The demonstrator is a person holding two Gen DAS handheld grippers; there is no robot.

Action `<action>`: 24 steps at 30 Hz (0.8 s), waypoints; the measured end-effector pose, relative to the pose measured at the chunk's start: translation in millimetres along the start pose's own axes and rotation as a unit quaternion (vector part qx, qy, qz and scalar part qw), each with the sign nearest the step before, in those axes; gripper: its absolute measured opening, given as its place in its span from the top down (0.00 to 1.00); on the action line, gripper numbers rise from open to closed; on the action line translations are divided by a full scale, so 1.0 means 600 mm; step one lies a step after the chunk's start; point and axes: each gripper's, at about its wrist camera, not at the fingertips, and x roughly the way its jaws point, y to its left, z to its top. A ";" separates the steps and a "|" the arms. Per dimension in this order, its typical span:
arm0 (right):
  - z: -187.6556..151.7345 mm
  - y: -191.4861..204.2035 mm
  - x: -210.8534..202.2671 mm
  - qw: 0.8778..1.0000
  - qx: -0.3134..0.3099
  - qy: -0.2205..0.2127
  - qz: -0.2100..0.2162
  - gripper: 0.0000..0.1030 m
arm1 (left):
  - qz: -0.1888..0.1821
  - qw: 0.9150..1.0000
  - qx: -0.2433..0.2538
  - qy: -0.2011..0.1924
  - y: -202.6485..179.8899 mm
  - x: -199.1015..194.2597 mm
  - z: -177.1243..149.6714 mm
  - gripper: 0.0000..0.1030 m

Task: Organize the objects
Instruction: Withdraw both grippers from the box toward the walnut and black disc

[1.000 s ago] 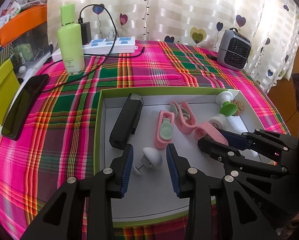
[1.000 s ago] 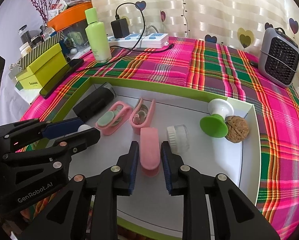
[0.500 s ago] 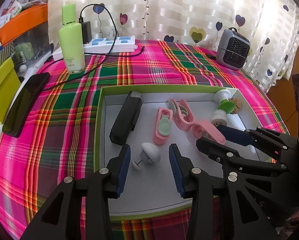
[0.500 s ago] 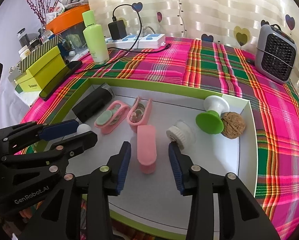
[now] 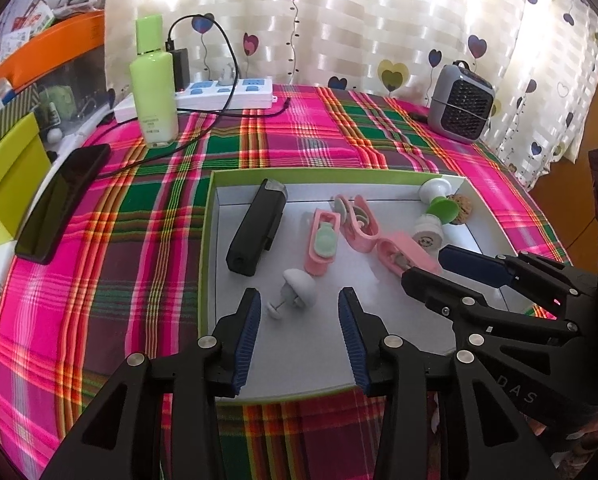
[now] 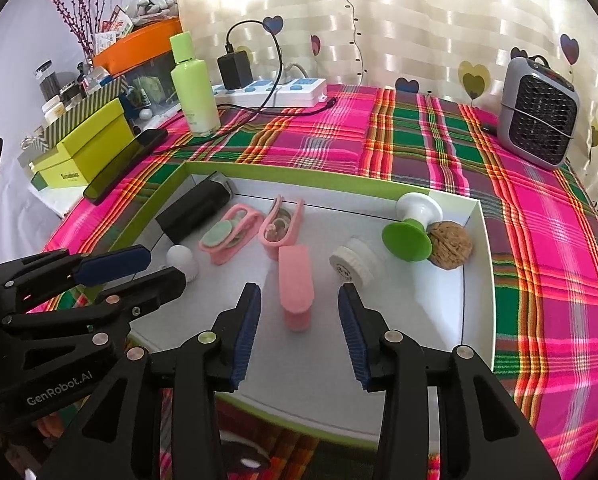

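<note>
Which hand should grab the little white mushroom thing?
The left gripper, probably. Its open jaws already point at the small white mushroom-shaped knob, just ahead. The right gripper faces the flat pink plastic case instead.

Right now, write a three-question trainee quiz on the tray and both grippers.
1. True or false: the left gripper is shut on the white knob.
2. Which thing lies in the tray nearest ahead of the right gripper? A) black case B) pink case C) walnut
3. Fill in: the walnut lies against the ____ stand.

Key
1. False. Both grippers are open, and the knob lies free on the tray floor.
2. B. The pink case lies just ahead of the gripper; the black case is at the far left corner.
3. Green. It lies against the green stand.
</note>
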 end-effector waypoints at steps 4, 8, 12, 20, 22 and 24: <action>-0.005 0.003 -0.014 1.000 0.003 -0.008 -0.003 0.59 | -0.004 1.000 -0.004 -0.004 0.000 -0.013 -0.007 0.62; -0.013 0.007 -0.031 1.000 0.009 -0.015 -0.003 0.59 | -0.011 1.000 -0.006 -0.010 -0.004 -0.028 -0.016 0.62; -0.024 0.020 -0.050 1.000 0.000 -0.023 -0.006 0.59 | -0.011 1.000 -0.005 -0.015 -0.008 -0.041 -0.026 0.62; -0.047 0.033 -0.084 0.999 0.000 -0.037 -0.004 0.60 | -0.017 0.999 -0.010 -0.025 -0.008 -0.067 -0.045 0.62; -0.051 0.034 -0.089 0.999 0.001 -0.038 -0.005 0.60 | -0.021 0.999 -0.011 -0.025 -0.007 -0.073 -0.049 0.62; -0.055 0.033 -0.094 0.999 0.004 -0.040 -0.005 0.60 | -0.019 0.999 -0.011 -0.029 -0.006 -0.079 -0.052 0.62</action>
